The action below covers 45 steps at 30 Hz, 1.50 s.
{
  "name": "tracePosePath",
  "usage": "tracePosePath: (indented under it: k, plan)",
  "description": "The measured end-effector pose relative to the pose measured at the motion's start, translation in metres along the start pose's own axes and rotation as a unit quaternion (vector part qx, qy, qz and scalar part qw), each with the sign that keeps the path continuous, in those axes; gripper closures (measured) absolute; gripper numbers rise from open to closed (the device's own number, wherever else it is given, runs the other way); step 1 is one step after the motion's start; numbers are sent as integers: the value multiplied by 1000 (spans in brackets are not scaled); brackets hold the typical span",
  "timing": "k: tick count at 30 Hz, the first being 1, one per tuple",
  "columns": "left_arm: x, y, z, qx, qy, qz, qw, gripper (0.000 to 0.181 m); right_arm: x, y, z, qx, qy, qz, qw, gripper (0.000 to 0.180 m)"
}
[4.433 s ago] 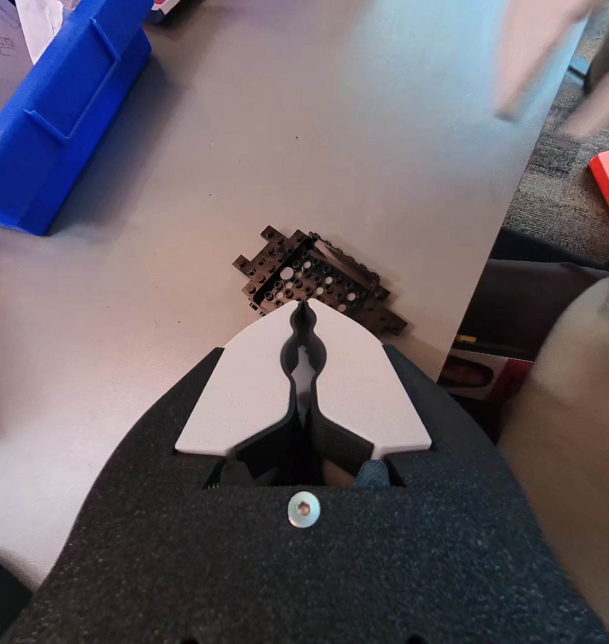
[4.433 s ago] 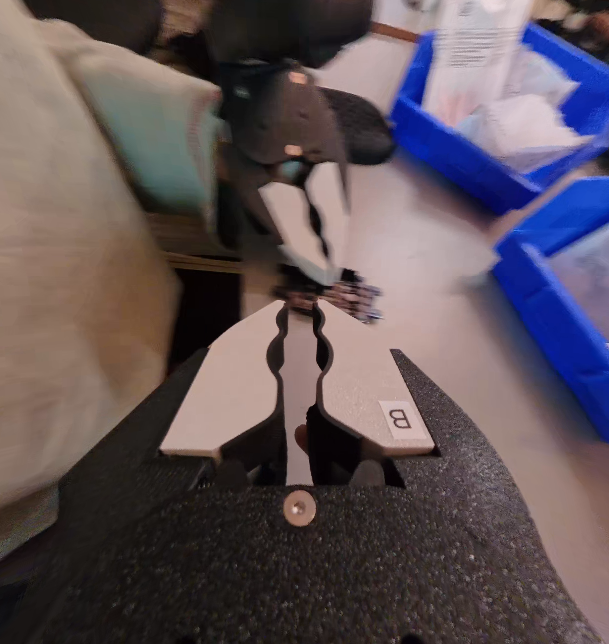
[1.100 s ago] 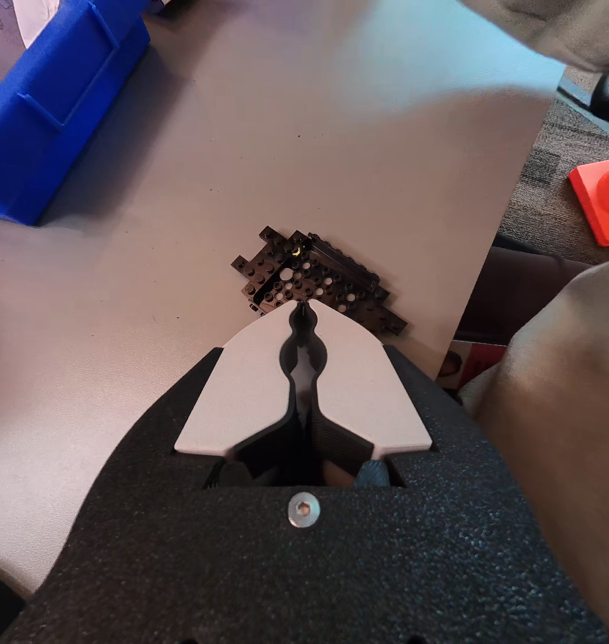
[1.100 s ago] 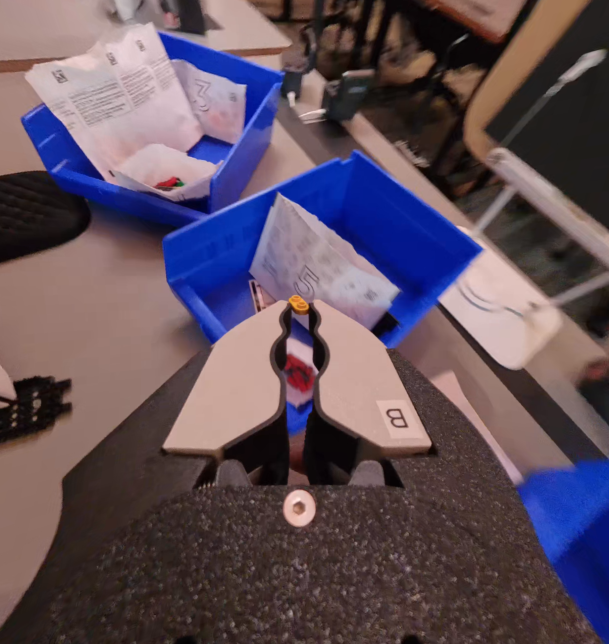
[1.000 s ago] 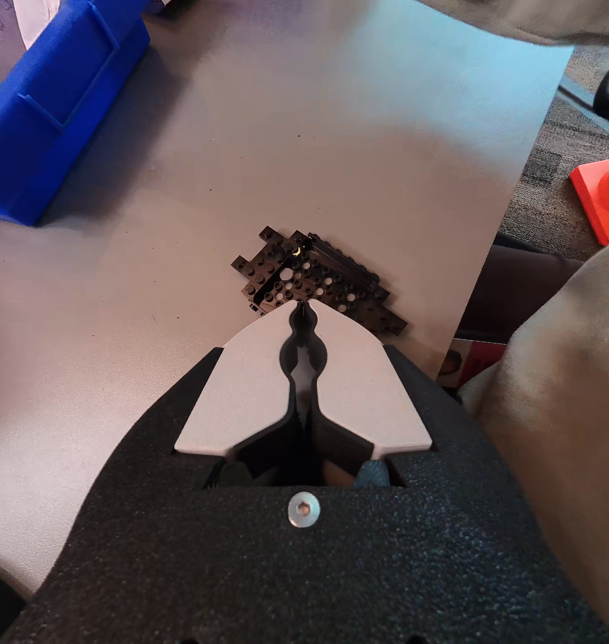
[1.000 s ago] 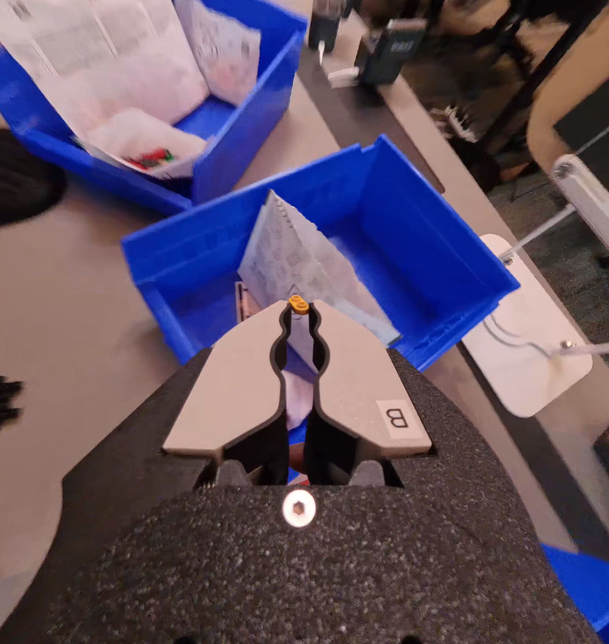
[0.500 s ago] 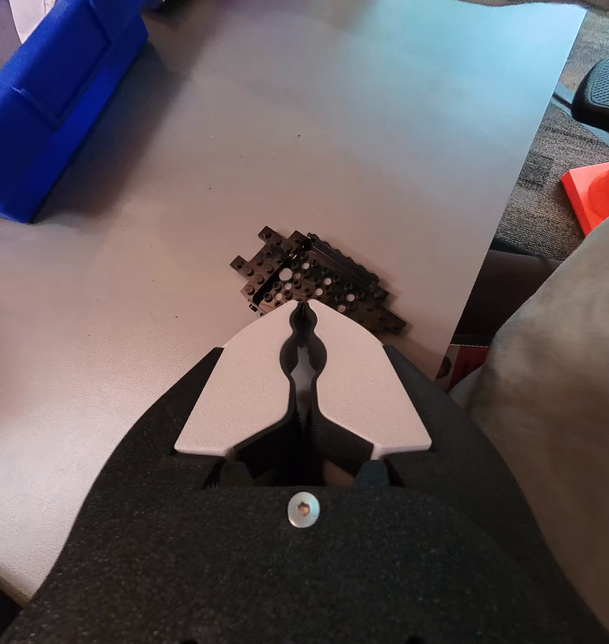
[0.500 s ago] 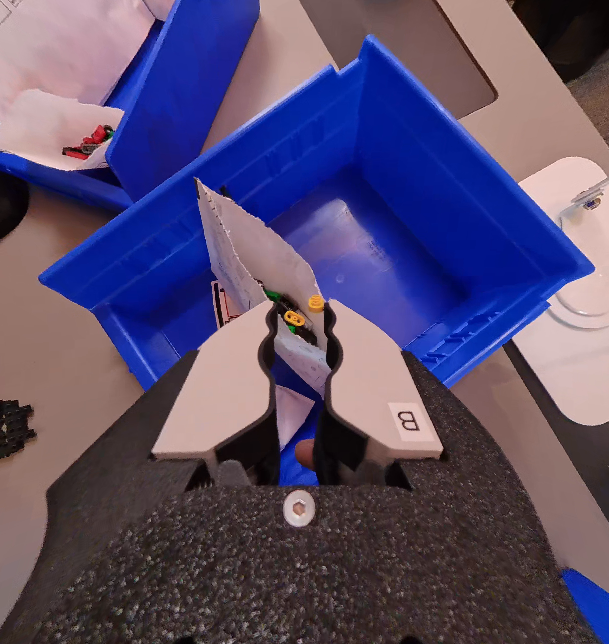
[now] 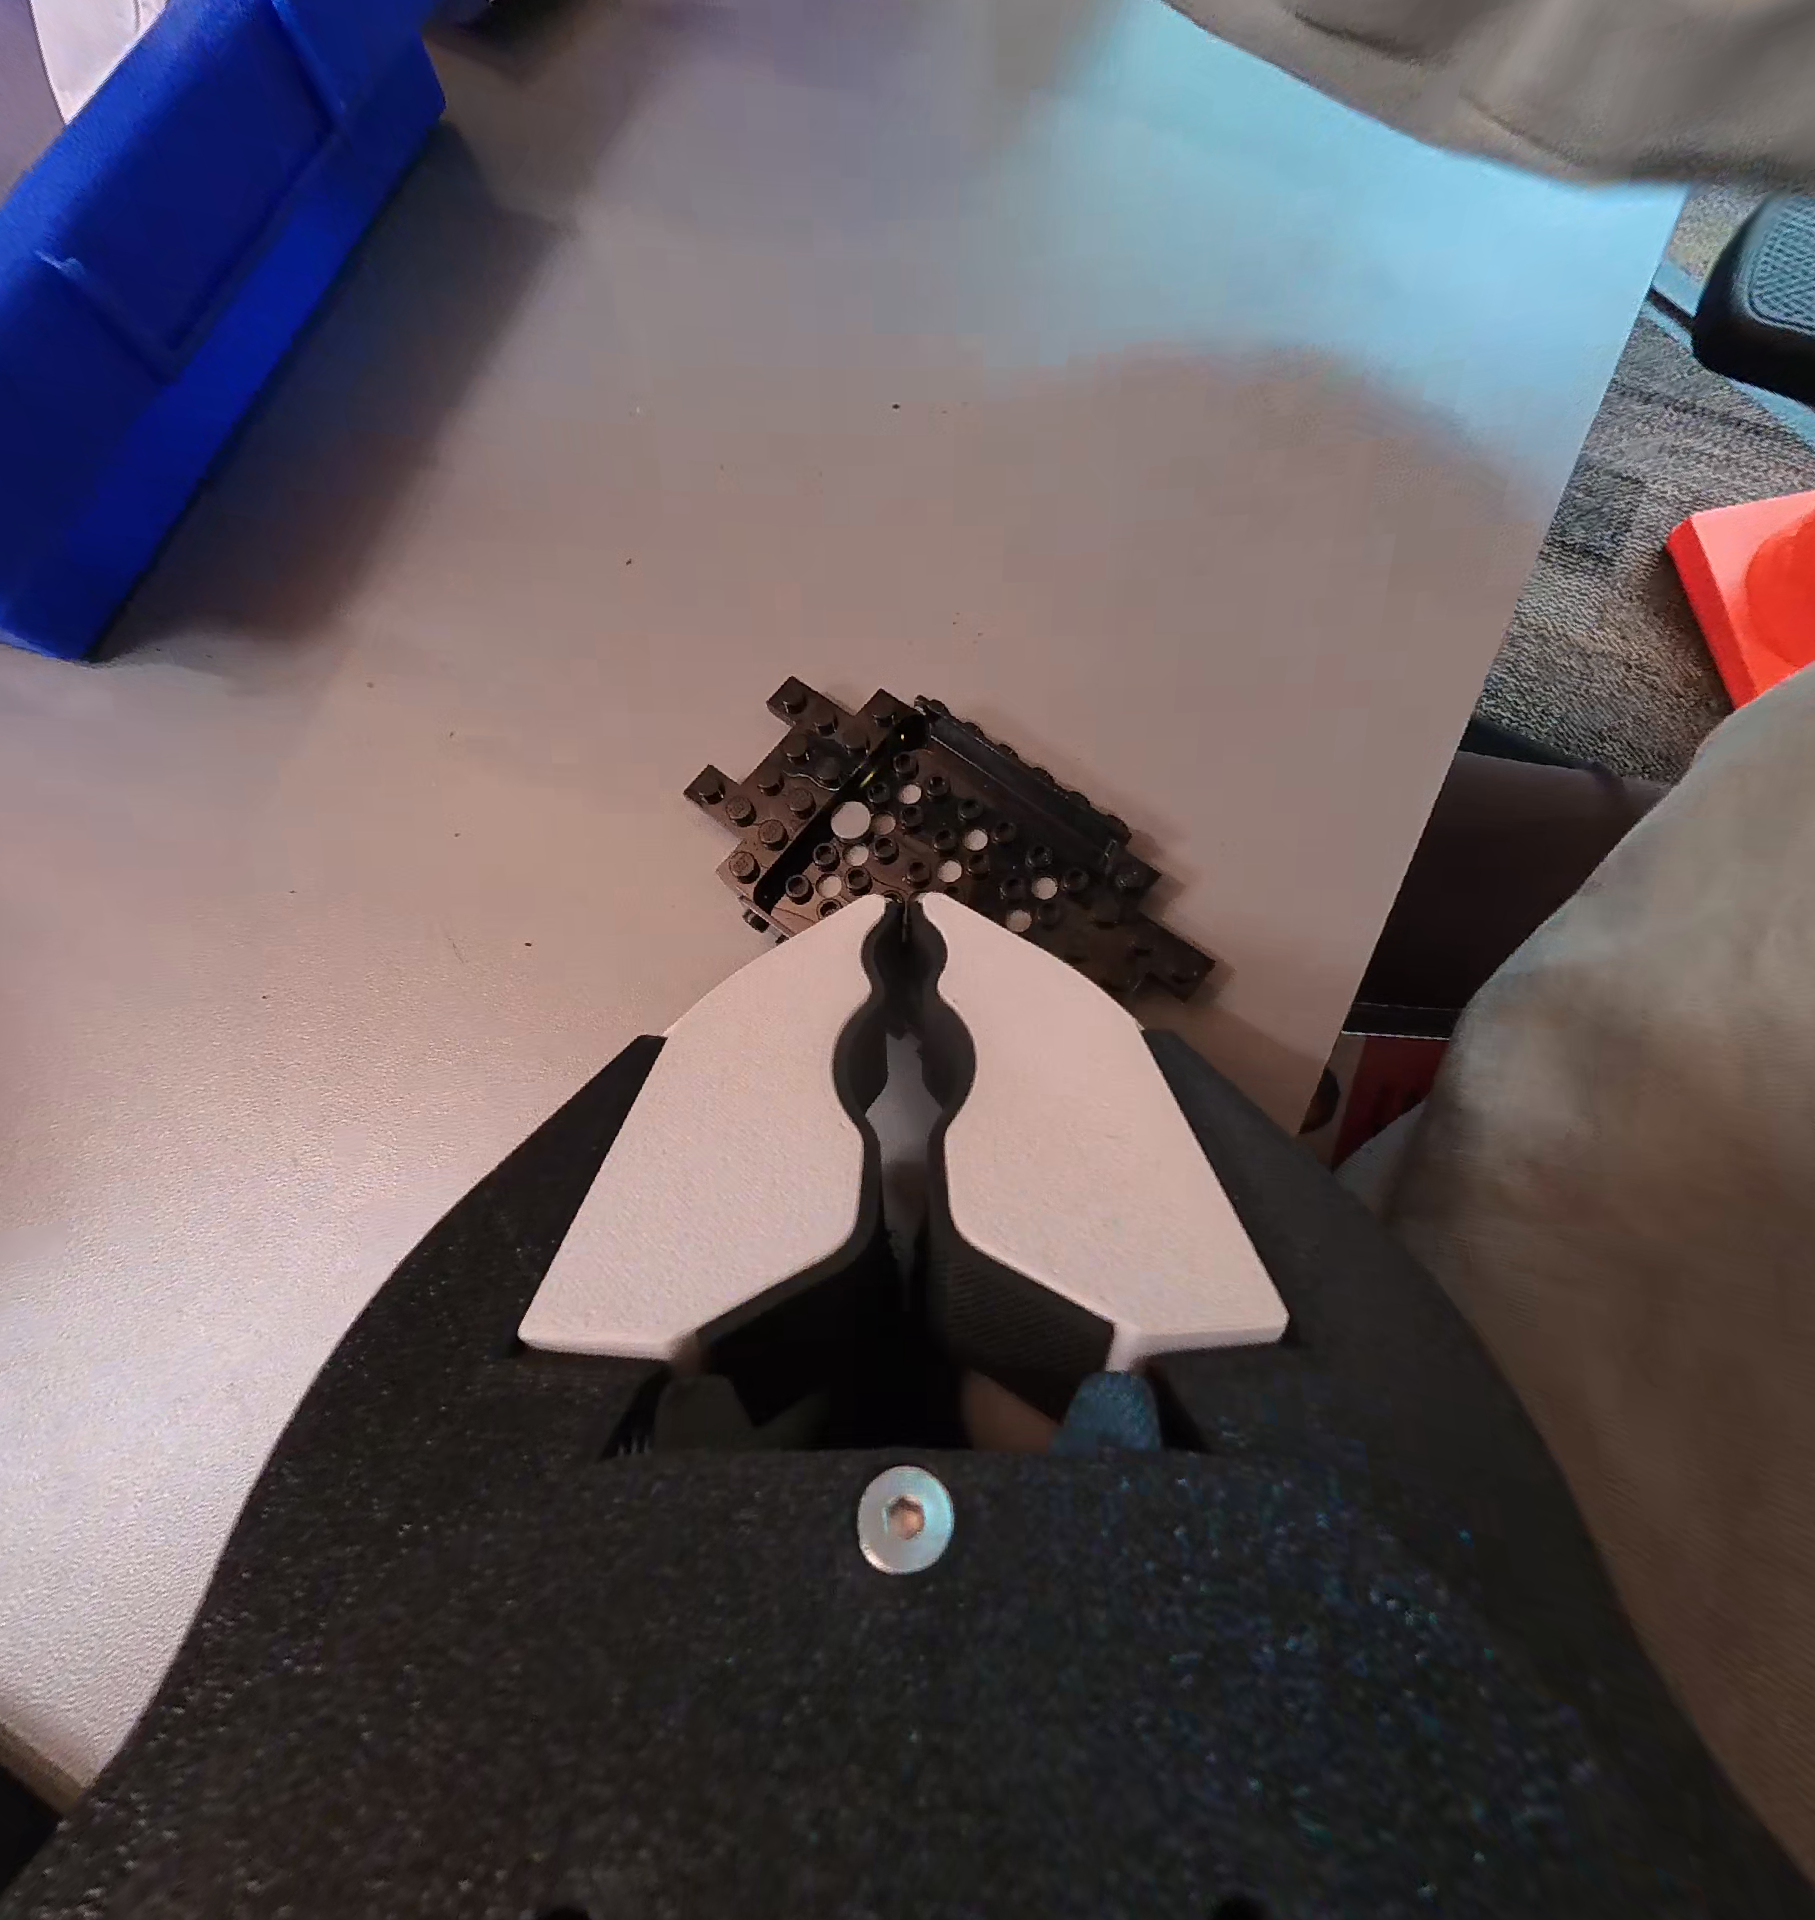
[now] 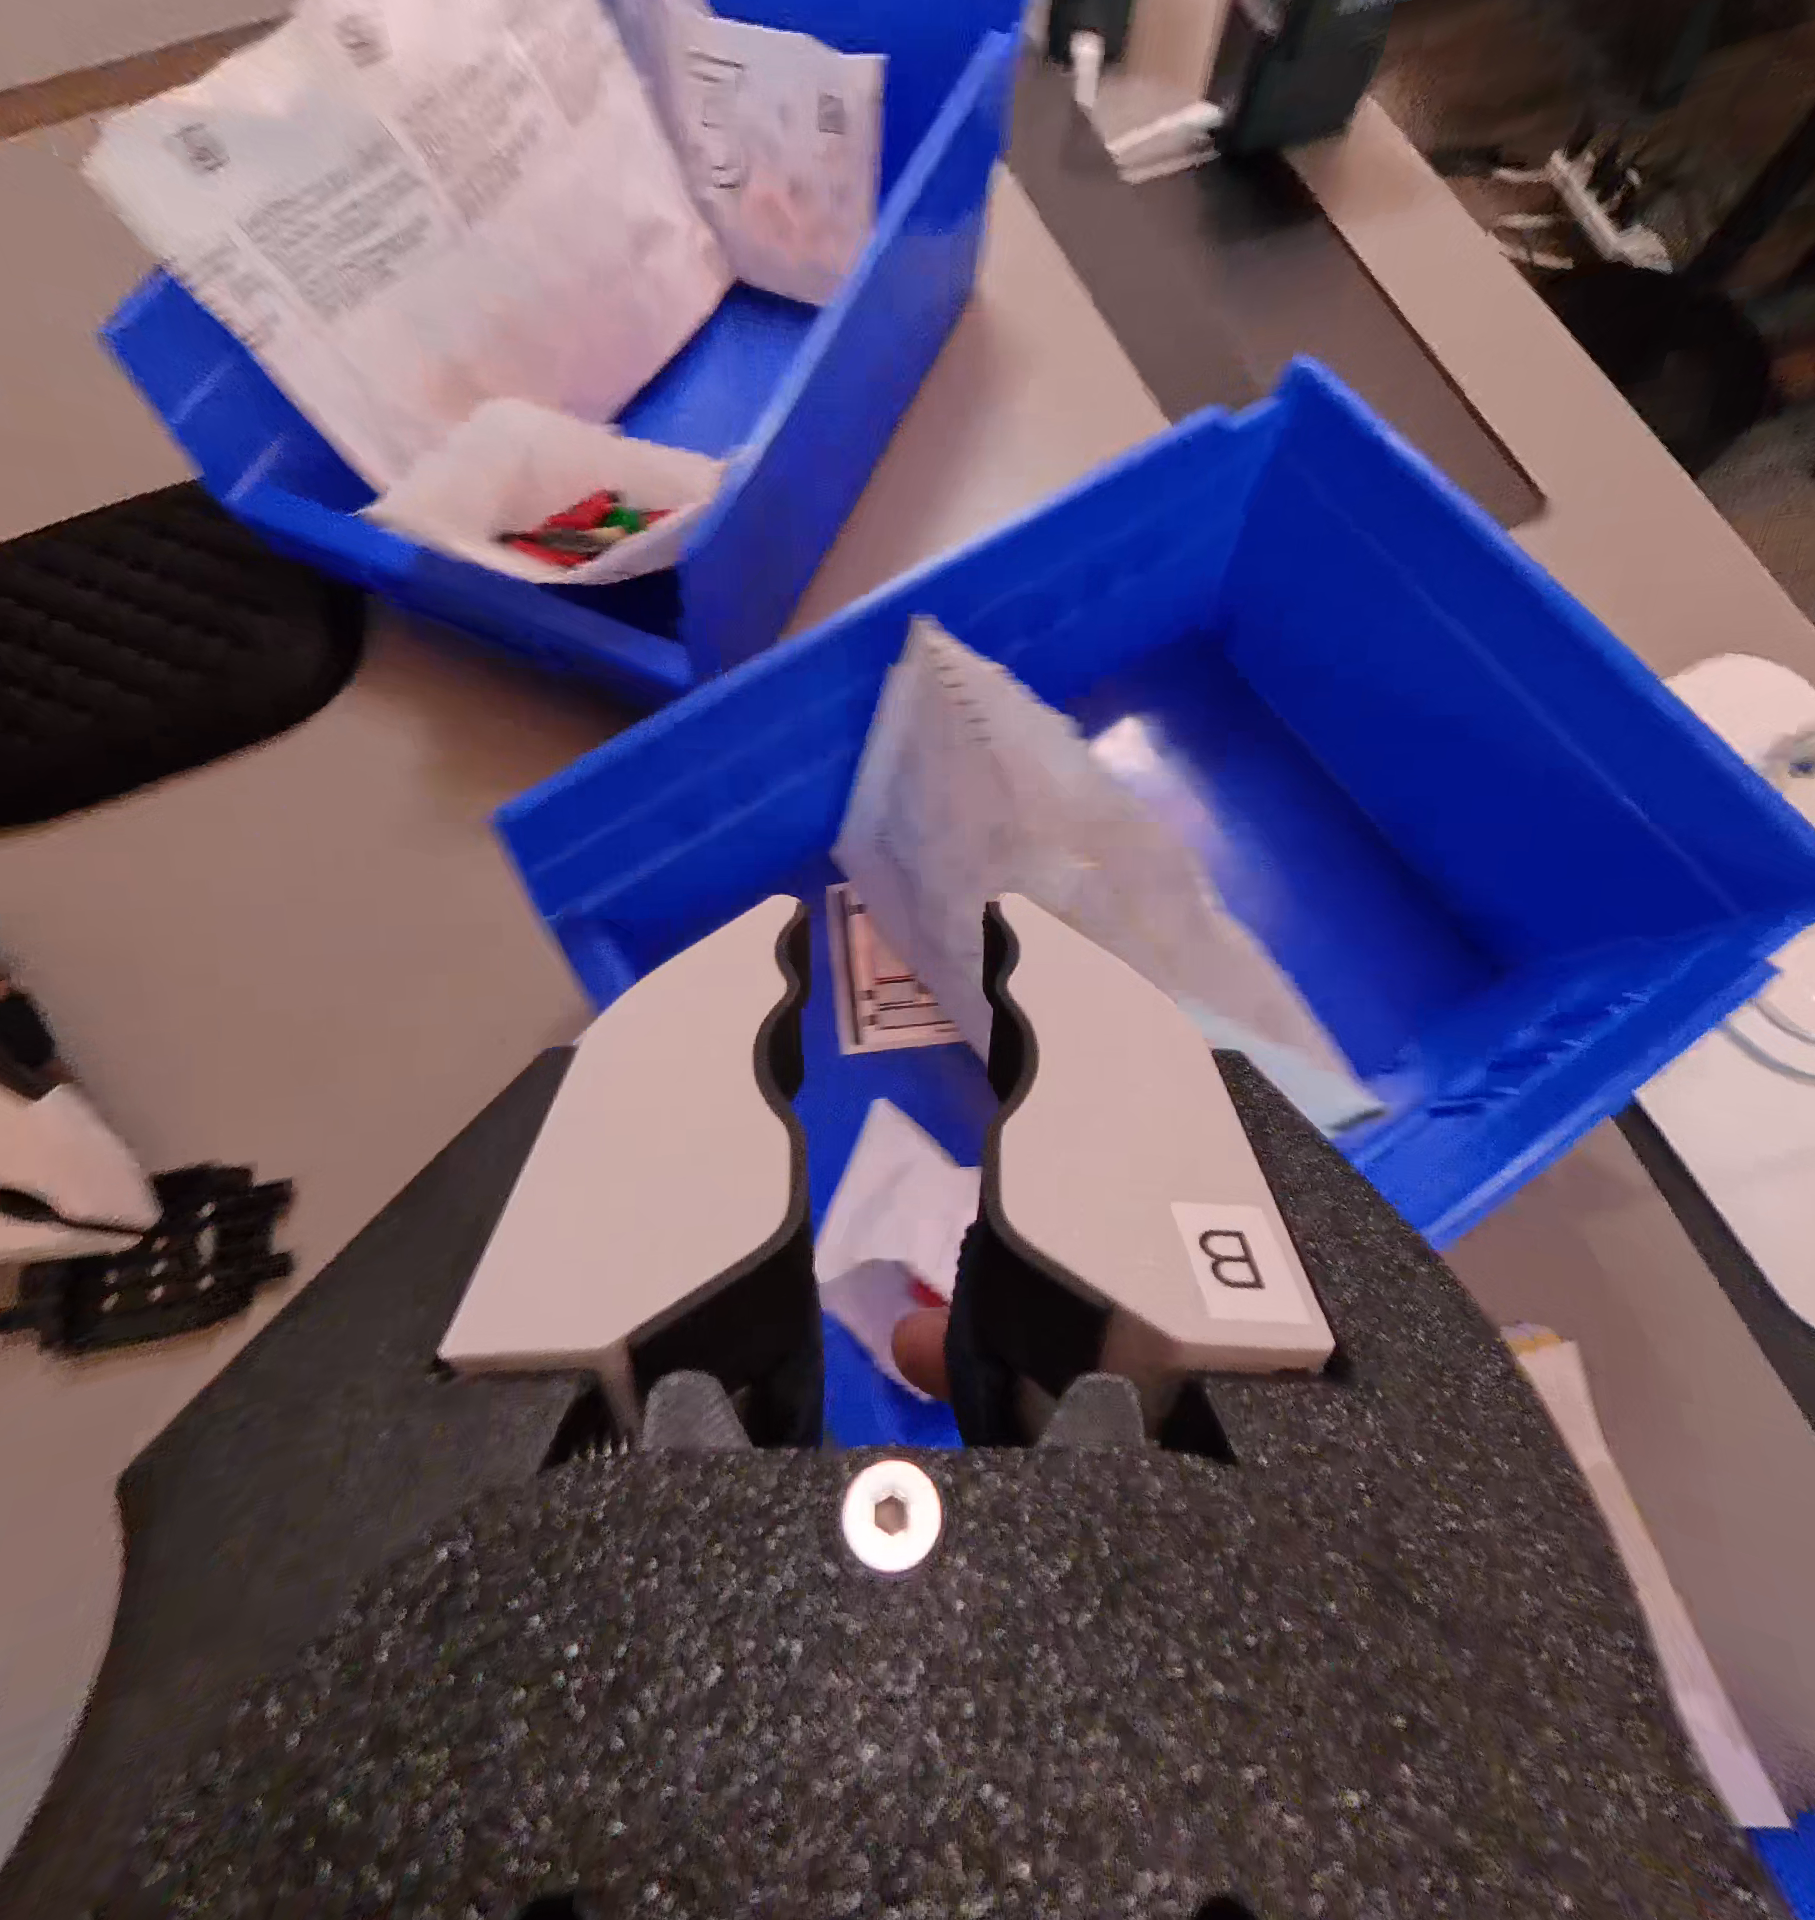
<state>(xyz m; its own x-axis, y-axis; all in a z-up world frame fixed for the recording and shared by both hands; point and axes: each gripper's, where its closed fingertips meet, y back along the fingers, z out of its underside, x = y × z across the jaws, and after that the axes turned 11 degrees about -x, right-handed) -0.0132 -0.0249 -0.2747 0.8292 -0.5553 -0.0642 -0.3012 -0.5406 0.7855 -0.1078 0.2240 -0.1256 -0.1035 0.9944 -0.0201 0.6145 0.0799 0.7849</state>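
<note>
The left gripper [image 9: 903, 914] pinches the near edge of a black studded plate assembly [image 9: 944, 842], flat on the grey table [image 9: 467, 831], its tips closed together. The right gripper [image 10: 892, 914] hangs above the near blue bin [image 10: 1402, 644], well apart from that assembly, jaws parted and empty, over a white paper bag [image 10: 986, 831] leaning inside.

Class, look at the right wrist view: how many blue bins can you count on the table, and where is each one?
2 clearly. One blue bin sits just beyond the open right gripper, holding a paper bag. The second blue bin lies farther back left, with more bags. A blue patch at the bottom right corner may be another.
</note>
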Motion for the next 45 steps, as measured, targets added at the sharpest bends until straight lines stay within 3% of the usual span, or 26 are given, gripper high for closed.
tracePosePath:
  k: [6, 12, 21, 30, 37, 40, 45]
  plan:
    - [-3, -1, -1, 0, 5, -2, 1000, 179, -127, -1, 41, -20, 104, -30, 994, 149]
    - [-4, -1, -1, 0, 15, 7, 1000, 175, -220, -40, 114, -61, 139, -70, 986, 152]
    - [-3, -1, -1, -2, 28, 26, 999, 181, -223, -83, 140, -71, 155, -29, 985, 154]
    - [2, -1, 0, -4, 18, 36, 999, 181, -227, -84, 143, -75, 144, -72, 984, 156]
    - [5, -1, 1, -4, 1, 58, 998, 181, -232, -87, 140, -94, 285, -141, 943, 154]
    - [-2, 1, 3, -4, -2, 61, 998, 181, -226, -82, 147, -157, 299, -144, 930, 155]
    - [0, 0, 1, -4, -17, 83, 996, 181, -229, -74, 155, -166, 240, -138, 946, 156]
